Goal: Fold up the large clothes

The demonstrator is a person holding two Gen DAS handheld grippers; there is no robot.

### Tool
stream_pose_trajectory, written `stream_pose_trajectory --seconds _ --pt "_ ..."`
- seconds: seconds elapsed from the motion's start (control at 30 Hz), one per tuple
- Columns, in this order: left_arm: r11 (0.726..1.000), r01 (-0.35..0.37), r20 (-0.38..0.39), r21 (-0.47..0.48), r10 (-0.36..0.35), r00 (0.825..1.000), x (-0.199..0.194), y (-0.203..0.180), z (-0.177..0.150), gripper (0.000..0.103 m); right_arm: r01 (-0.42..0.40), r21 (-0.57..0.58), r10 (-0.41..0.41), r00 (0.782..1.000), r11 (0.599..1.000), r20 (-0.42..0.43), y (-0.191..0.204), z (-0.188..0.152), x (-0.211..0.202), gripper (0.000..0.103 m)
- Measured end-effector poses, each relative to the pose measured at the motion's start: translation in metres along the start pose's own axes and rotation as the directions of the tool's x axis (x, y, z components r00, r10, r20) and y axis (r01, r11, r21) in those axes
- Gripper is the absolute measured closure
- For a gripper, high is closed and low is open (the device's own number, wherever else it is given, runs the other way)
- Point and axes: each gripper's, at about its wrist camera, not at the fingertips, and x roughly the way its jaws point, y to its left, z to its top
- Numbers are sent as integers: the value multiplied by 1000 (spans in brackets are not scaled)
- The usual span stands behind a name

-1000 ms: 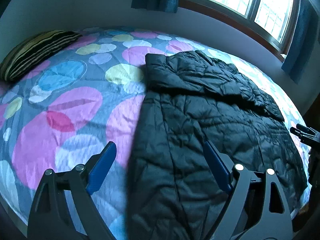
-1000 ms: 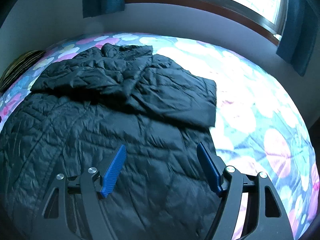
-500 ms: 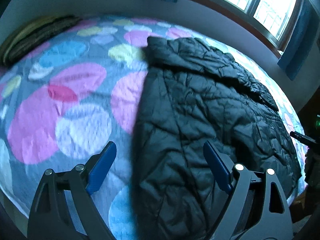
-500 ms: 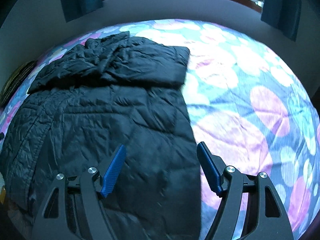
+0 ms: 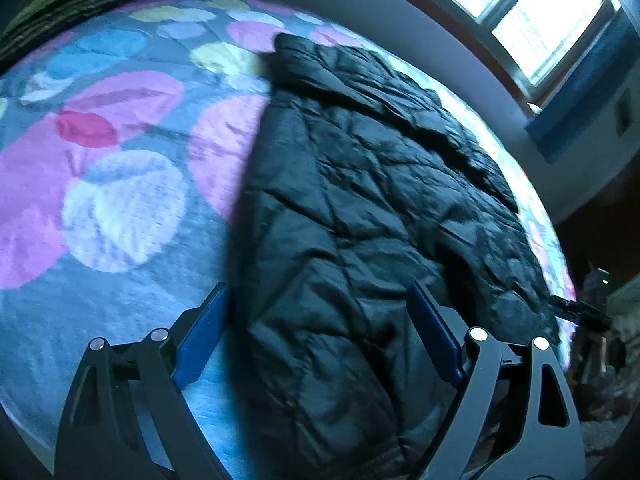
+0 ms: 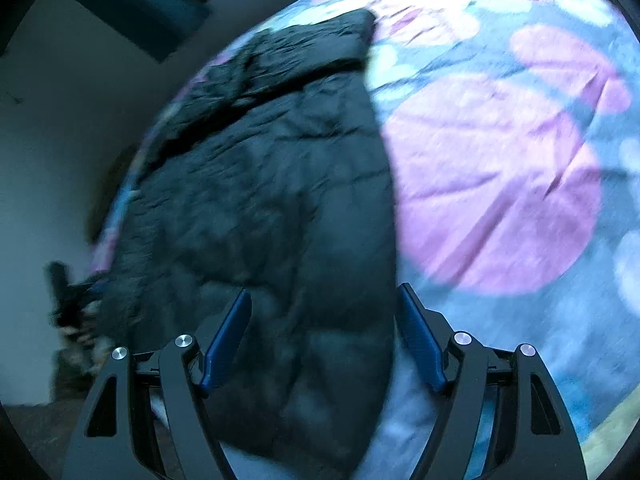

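Black quilted jacket (image 5: 360, 208) spread on the bed (image 5: 100, 200), extending toward 12 o'clock beneath released left tongs (image 5: 316, 344) and released right tongs (image 6: 324, 344).

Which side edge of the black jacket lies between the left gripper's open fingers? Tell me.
The black jacket's edge bordering the pink-and-white blotches, at the left gripper; the opposite edge faces the window.

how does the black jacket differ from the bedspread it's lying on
The jacket is plain black; the bedspread is grey with big pink, blue, yellow and white blobs. The jacket looks puffy, quilted and creased; the bedspread lies flatter and smoother. The jacket covers only a strip of the bed, with its far end folded over itself; the bedspread spreads out on both sides of it. Both are soft fabric lying flat on the bed.
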Motion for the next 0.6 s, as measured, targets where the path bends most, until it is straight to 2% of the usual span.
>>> stream_pose_trajectory --seconds 0.07,0.2,0.23,0.3,0.47,0.6 --pt "1000 13 -12 25 -12 1000 1 -3 -2 15 -104 20 104 994 994 -28 1 -8 0 28" --pt "996 69 -39 48 -67 997 0 -7 -7 17 -193 32 194 979 981 -54 4 -18 5 30" --pt "996 81 -46 48 -79 996 0 -8 -9 20 -202 38 204 977 979 -56 4 -19 6 31" --pt "994 90 -60 61 -87 994 -1 -10 -11 24 -190 36 192 980 981 -62 6 -20 7 45" --pt "991 102 -77 83 -95 992 -6 -10 -20 30 -168 39 171 983 985 -73 0 -19 9 62" --pt "993 81 -92 85 -73 993 -9 -9 -23 49 -179 24 180 979 984 -99 0 -19 13 72"
